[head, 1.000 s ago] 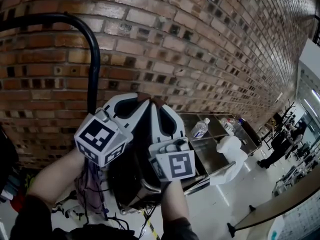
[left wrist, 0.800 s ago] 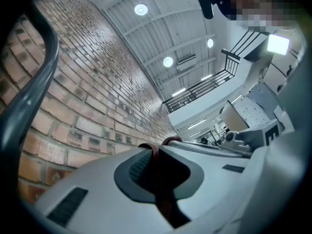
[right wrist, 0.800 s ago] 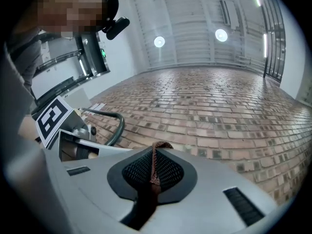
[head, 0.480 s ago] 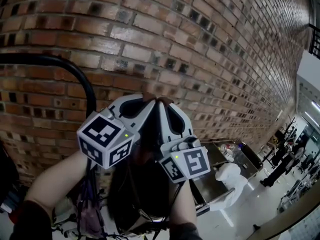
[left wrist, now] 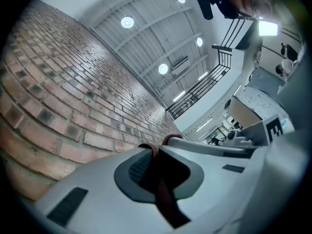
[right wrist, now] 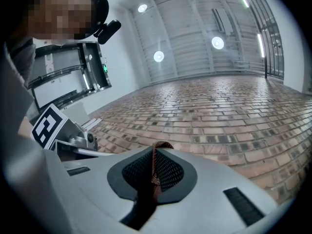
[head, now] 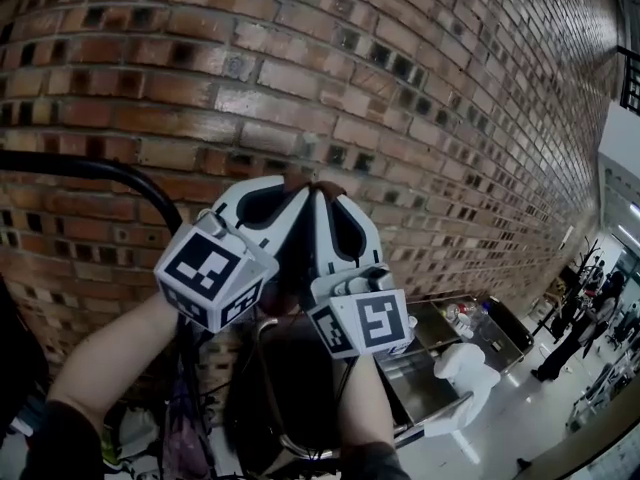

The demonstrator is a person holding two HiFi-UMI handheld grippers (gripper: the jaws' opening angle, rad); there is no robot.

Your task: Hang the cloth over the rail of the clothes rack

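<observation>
In the head view my two grippers are held up side by side in front of the brick wall. The left gripper (head: 288, 184) and the right gripper (head: 326, 190) are each shut on an edge of the dark brown cloth (head: 296, 268), which hangs down between and below them. A brown fold sticks out of the left gripper (left wrist: 157, 149) as a pinched strip of cloth (left wrist: 163, 189). The right gripper (right wrist: 159, 147) pinches a thin cloth edge (right wrist: 153, 172). The rack's black rail (head: 95, 167) curves to the left of the grippers, a little below their tips.
The brick wall (head: 420, 118) stands close behind the grippers. A steel cart (head: 430, 383) with a white object (head: 466, 362) is at the lower right. People (head: 578, 316) stand far off on the shiny floor. Dark clutter and cables lie at the lower left.
Both grippers have risen together with the cloth still pinched. The rail now sits lower in the head view, and the cart has slid towards the bottom right.
</observation>
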